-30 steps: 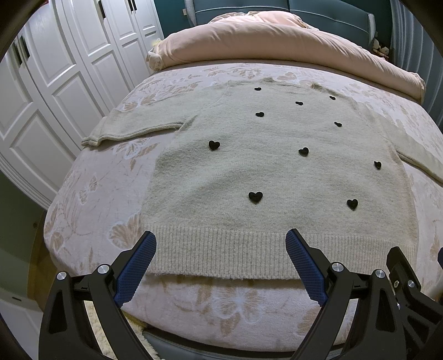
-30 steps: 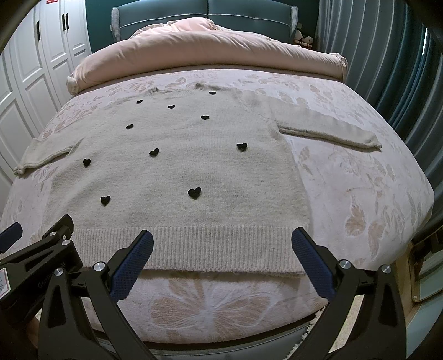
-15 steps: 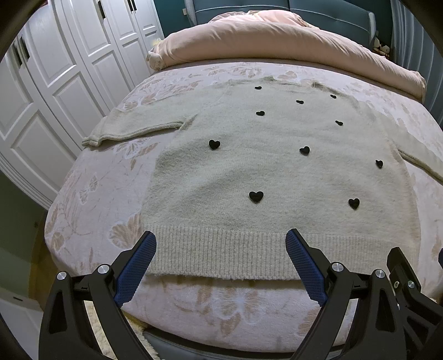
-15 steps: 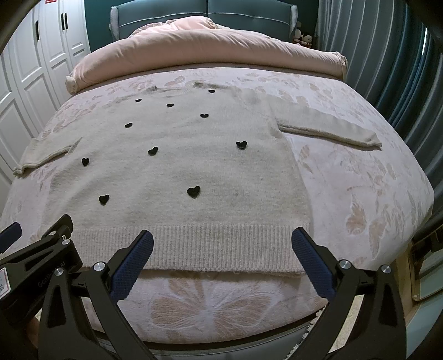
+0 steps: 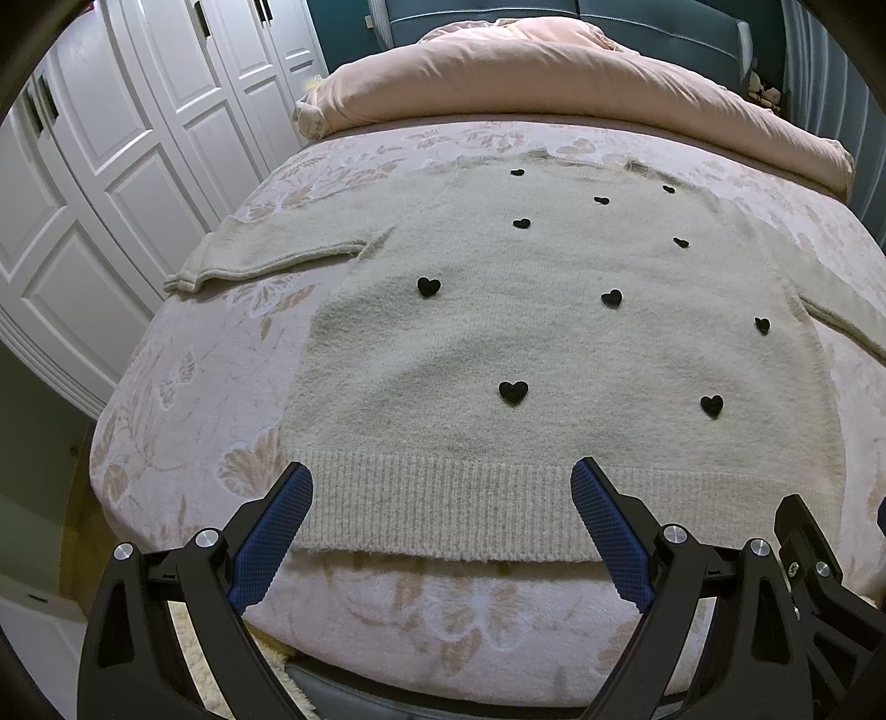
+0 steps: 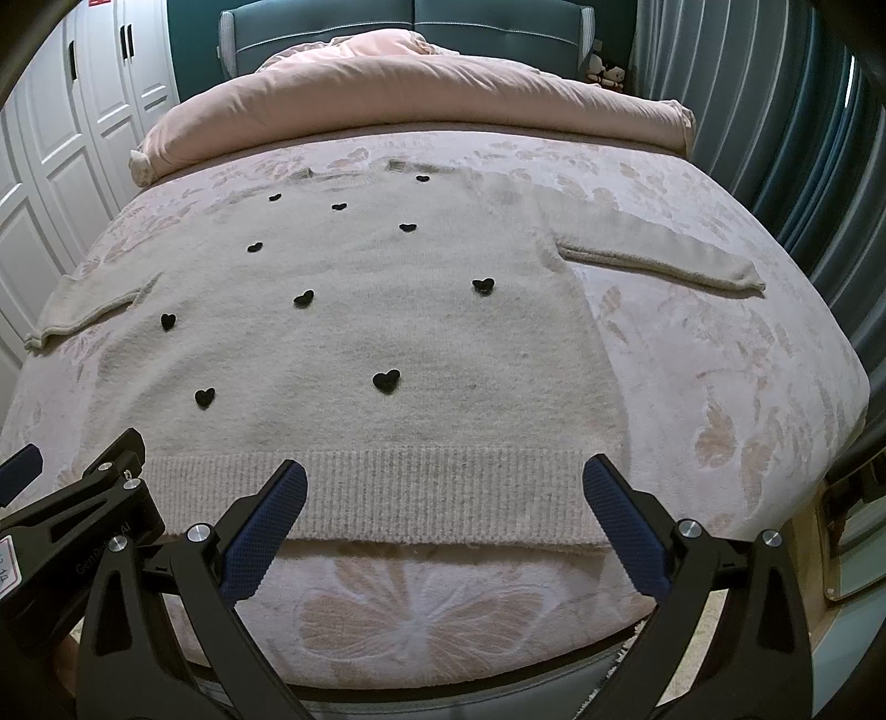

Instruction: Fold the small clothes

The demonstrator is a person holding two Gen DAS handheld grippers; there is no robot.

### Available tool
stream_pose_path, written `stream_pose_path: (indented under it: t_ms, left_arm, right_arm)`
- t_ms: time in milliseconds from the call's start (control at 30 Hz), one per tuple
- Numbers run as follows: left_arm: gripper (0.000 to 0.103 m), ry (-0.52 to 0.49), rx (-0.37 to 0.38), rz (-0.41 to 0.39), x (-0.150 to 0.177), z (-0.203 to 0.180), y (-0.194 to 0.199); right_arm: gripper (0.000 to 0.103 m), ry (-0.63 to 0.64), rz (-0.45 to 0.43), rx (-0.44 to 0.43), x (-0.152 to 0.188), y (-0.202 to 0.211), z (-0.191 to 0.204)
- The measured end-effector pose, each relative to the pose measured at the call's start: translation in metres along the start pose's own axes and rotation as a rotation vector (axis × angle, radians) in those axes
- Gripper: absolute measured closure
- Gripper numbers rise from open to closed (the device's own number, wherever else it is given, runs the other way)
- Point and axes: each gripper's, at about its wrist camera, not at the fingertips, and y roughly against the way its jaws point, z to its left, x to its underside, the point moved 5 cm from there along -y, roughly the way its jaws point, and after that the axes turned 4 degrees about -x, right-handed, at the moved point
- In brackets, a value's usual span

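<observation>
A cream knitted sweater (image 5: 531,343) with small black hearts lies flat and spread on the bed, sleeves out to both sides, ribbed hem nearest me. It also shows in the right wrist view (image 6: 354,343). My left gripper (image 5: 443,487) is open and empty, hovering just above the left half of the hem. My right gripper (image 6: 443,482) is open and empty over the right half of the hem. The left sleeve (image 5: 277,255) and the right sleeve (image 6: 664,260) lie straight.
The bed (image 5: 183,387) has a pink floral cover. A rolled pink duvet (image 6: 398,94) lies across the head end before a teal headboard (image 6: 410,22). White wardrobe doors (image 5: 111,138) stand left. Blue-grey curtains (image 6: 775,111) hang right. The bed's foot edge is just below my grippers.
Both grippers have edged slightly forward toward the hem; the sweater has not moved and both stay open.
</observation>
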Motion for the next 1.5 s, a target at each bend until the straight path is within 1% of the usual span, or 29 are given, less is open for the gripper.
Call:
stream_pose_path:
  t_ms: [267,333,400,433,500,567,600,700,767,800,867,900,933,1000,1033,1100,1167,1233,1267,1333,1367,1400,1433,1500]
  left_arm:
    - [0.012,-0.006,-0.005,0.018,0.003,0.002,-0.007]
    - [0.011,0.003,0.0,0.034,0.001,0.0,-0.013]
    - [0.009,0.025,0.041,0.062,0.0,0.0,-0.02]
    - [0.009,0.033,0.049,0.073,-0.001,-0.001,-0.023]
    - [0.009,0.046,0.045,0.079,-0.004,0.0,-0.03]
    - [0.009,0.044,0.037,0.077,-0.009,0.0,-0.038]
    - [0.009,0.039,0.039,0.079,-0.012,-0.001,-0.042]
    - [0.009,0.029,0.06,0.092,-0.02,-0.008,-0.054]
    - [0.009,0.018,0.085,0.09,-0.027,-0.014,-0.063]
    - [0.009,0.014,0.09,0.087,-0.031,-0.017,-0.067]
    - [0.009,0.011,0.106,0.082,-0.038,-0.022,-0.075]
    - [0.009,0.011,0.114,0.082,-0.041,-0.024,-0.078]
    - [0.009,0.017,0.125,0.084,-0.045,-0.027,-0.082]
    - [0.009,0.024,0.138,0.092,-0.05,-0.031,-0.089]
    - [0.009,0.026,0.142,0.1,-0.052,-0.033,-0.094]
    - [0.009,0.021,0.138,0.098,-0.056,-0.037,-0.101]
    - [0.009,0.025,0.158,0.074,-0.06,-0.04,-0.107]
    - [0.009,0.032,0.169,0.059,-0.062,-0.041,-0.111]
    - [0.009,0.032,0.166,0.06,-0.062,-0.042,-0.114]
    - [0.009,0.031,0.166,0.062,-0.064,-0.043,-0.118]
    - [0.009,0.028,0.162,0.06,-0.064,-0.042,-0.119]
    - [0.009,0.025,0.156,0.06,-0.065,-0.042,-0.12]
    - [0.009,0.021,0.149,0.06,-0.066,-0.04,-0.122]
    - [0.009,0.029,0.132,0.052,-0.068,-0.035,-0.123]
  right_arm:
    - [0.005,-0.003,0.024,-0.009,0.002,-0.01,-0.002]
    - [0.005,0.003,0.045,-0.042,-0.001,-0.019,-0.002]
    - [0.005,0.0,0.067,-0.097,-0.004,-0.03,-0.004]
    - [0.005,-0.009,0.076,-0.121,-0.006,-0.036,-0.01]
    - [0.005,-0.037,0.085,-0.129,-0.013,-0.049,-0.028]
    - [0.005,-0.079,0.08,-0.111,-0.026,-0.067,-0.063]
    - [0.005,-0.091,0.075,-0.102,-0.031,-0.072,-0.074]
    - [0.005,-0.168,0.056,-0.058,-0.058,-0.098,-0.14]
    - [0.005,-0.243,0.015,-0.032,-0.082,-0.118,-0.194]
    - [0.005,-0.272,0.003,-0.028,-0.089,-0.124,-0.212]
    - [0.005,-0.344,-0.02,-0.008,-0.11,-0.146,-0.261]
    - [0.005,-0.38,-0.024,0.004,-0.118,-0.155,-0.281]
    - [0.005,-0.436,-0.029,0.021,-0.127,-0.167,-0.31]
    - [0.005,-0.528,-0.044,0.043,-0.136,-0.184,-0.352]
    - [0.006,-0.584,-0.049,0.068,-0.14,-0.193,-0.377]
    - [0.006,-0.669,-0.057,0.124,-0.145,-0.206,-0.414]
    - [0.007,-0.722,-0.077,0.148,-0.148,-0.213,-0.436]
    - [0.009,-0.768,-0.108,0.146,-0.154,-0.218,-0.451]
    - [0.012,-0.784,-0.122,0.145,-0.159,-0.22,-0.456]
    - [0.047,-0.796,-0.12,0.143,-0.17,-0.228,-0.456]
    - [0.057,-0.794,-0.112,0.139,-0.176,-0.231,-0.453]
    - [0.081,-0.787,-0.114,0.111,-0.184,-0.233,-0.45]
    - [0.088,-0.767,-0.13,0.071,-0.197,-0.231,-0.443]
    - [0.089,-0.698,-0.199,0.026,-0.225,-0.217,-0.415]
